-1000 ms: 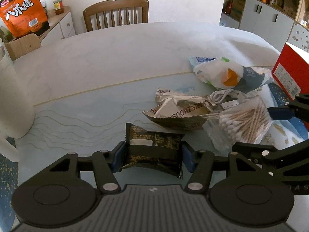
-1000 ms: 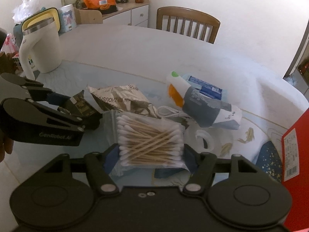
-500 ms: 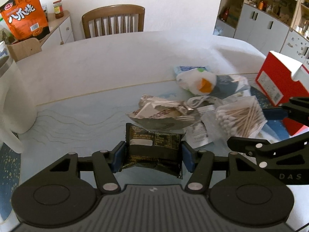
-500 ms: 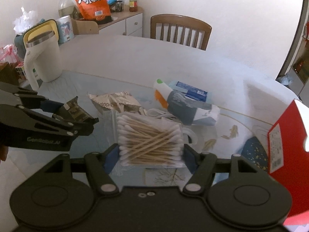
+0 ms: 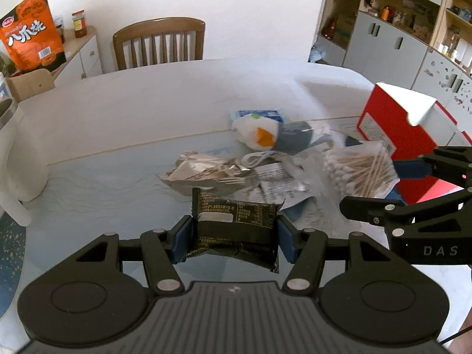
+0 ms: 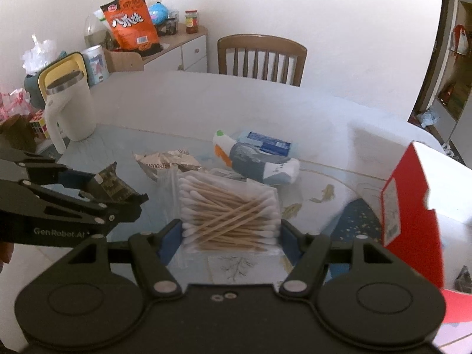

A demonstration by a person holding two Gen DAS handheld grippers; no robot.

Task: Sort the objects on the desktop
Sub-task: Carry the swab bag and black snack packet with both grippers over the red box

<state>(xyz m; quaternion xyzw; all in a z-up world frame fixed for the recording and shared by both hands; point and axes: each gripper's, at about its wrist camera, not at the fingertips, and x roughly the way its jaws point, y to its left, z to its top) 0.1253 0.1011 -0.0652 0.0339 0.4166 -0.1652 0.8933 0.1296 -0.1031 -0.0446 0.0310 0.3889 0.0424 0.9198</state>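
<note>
Swabs (image 6: 233,215) in bag, clamped by right gripper (image 6: 231,233).

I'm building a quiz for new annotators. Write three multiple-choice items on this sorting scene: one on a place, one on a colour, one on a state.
1. Where is the red box?
A. right of the cotton swabs
B. on the chair
C. beside the white jug

2. What colour is the snack packet in the left gripper?
A. orange
B. black
C. blue

3. What state is the right gripper in?
A. open, empty
B. out of view
C. shut on the bag of cotton swabs

Answers: A, the box stands at the right edge; B, dark wrapper with gold print; C, both fingers press the bag.
</note>
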